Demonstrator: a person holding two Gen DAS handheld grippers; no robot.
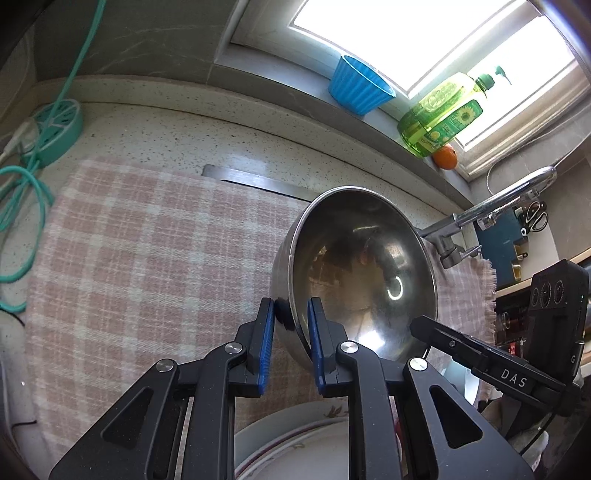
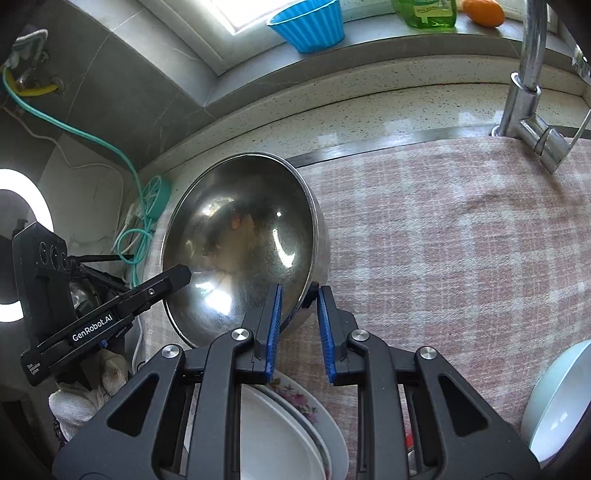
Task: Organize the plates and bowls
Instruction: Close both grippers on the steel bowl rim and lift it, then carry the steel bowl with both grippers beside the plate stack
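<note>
A steel bowl point(image 1: 354, 273) is held above the pink checked cloth point(image 1: 147, 251), tilted with its hollow toward both cameras. My left gripper point(image 1: 291, 325) is shut on its left rim, one blue pad inside and one outside. My right gripper point(image 2: 299, 314) is shut on the opposite rim of the same bowl point(image 2: 240, 240). Each gripper shows in the other's view, the right gripper's finger point(image 1: 443, 336) and the left gripper's finger point(image 2: 162, 284). A stack of white plates point(image 2: 280, 435), the lower one flowered, lies below the grippers. A pale green bowl point(image 2: 554, 402) sits at the right.
A chrome tap point(image 2: 528, 110) stands at the back right of the cloth. On the window sill are a blue fluted cup point(image 2: 306, 26), a green soap bottle point(image 1: 443, 114) and an orange point(image 1: 445, 157). A teal power strip with cable point(image 1: 55, 133) lies at the left.
</note>
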